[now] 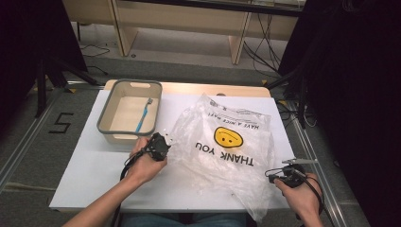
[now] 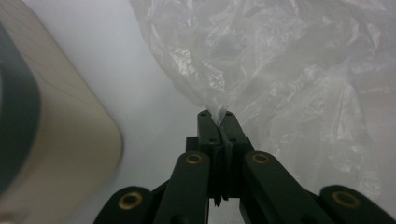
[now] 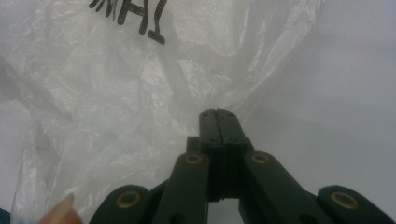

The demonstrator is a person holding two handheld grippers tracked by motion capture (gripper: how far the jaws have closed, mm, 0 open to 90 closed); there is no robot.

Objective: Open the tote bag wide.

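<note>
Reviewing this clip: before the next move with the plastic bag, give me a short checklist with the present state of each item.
1. Left hand-held gripper pinches the plastic bag edge: ok, film shows between its closed jaws.
2. Right hand-held gripper grips the bag: cannot tell; jaws are closed at its edge, no film visible between them.
3. Bag lies on the table: ok.
4. Bin stands apart from the bag: ok.
5. Blue toothbrush lies inside the bin: ok.

place: lab | evidence: black curtains [image 1: 28, 38], floor tape marking [image 1: 61, 123], loose cables [image 1: 265, 52], workbench [image 1: 189, 19]
</note>
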